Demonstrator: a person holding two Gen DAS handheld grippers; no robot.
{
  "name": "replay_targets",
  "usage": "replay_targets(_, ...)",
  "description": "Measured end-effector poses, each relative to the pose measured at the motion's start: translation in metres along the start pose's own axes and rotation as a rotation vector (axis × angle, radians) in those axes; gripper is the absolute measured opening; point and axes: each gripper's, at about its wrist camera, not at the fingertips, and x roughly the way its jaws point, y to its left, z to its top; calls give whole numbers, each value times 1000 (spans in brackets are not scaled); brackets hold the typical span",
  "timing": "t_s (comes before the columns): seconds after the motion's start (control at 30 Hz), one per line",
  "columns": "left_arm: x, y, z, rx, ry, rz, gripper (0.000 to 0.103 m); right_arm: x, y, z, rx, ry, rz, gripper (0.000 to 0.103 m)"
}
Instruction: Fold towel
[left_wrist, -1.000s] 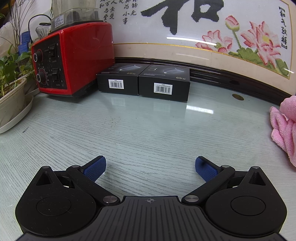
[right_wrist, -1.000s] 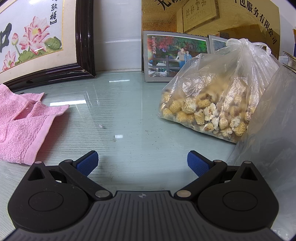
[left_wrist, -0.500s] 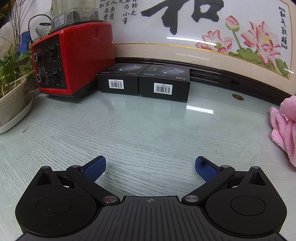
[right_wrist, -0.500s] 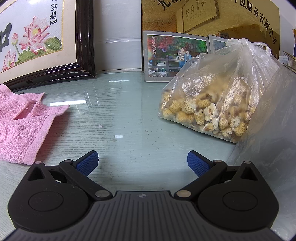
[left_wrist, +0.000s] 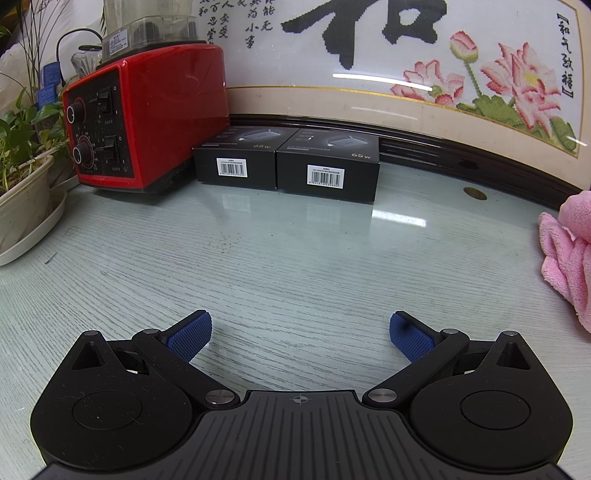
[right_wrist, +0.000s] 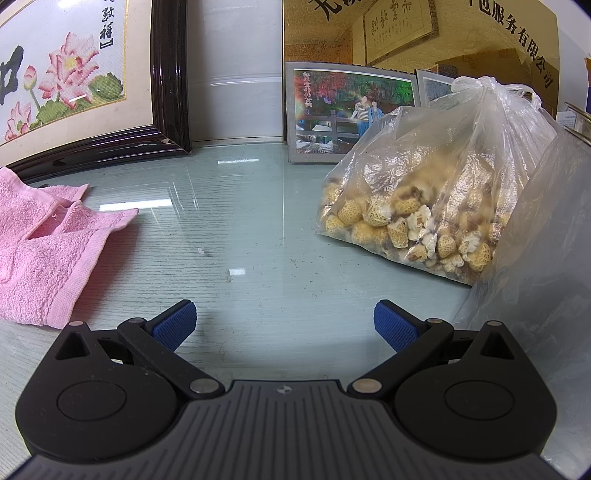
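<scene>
A pink towel (right_wrist: 44, 251) lies crumpled on the glass tabletop at the left of the right wrist view; its other end shows as a pink towel (left_wrist: 567, 254) at the right edge of the left wrist view. My left gripper (left_wrist: 300, 330) stands open over bare table, well left of the towel, with nothing between its blue pads. My right gripper (right_wrist: 285, 322) is open too, just right of the towel's hemmed corner, and holds nothing.
A red blender base (left_wrist: 147, 122), two black boxes (left_wrist: 288, 162) and a potted plant (left_wrist: 22, 192) stand at the back left. A framed lotus embroidery (left_wrist: 443, 81) leans behind. A clear bag of puffed snacks (right_wrist: 436, 199) and a photo frame (right_wrist: 347, 110) sit right.
</scene>
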Motion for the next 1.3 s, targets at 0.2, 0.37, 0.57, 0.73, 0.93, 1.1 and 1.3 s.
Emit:
replay_targets(0.2, 0, 0, 0, 2, 1, 2, 103, 0, 0, 0, 0, 0, 0, 103)
replay_targets(0.37, 0, 0, 0, 4, 1, 4, 103, 0, 0, 0, 0, 0, 0, 103)
replay_targets(0.57, 1, -1, 0, 2, 1, 7, 103, 0, 0, 0, 0, 0, 0, 103)
replay_targets(0.73, 1, -1, 1, 1, 1, 9, 103, -5, 8, 5, 0, -21, 13, 103)
replay_targets(0.93, 1, -1, 1, 0, 0, 8, 103, -21, 35, 23, 1, -96, 59, 103)
replay_targets(1.1, 1, -1, 1, 0, 0, 8, 103, -34, 57, 38, 2, -159, 97, 103)
replay_targets(1.3, 1, -1, 1, -2, 0, 7, 103, -14, 111, 73, 51, -74, 442, 103)
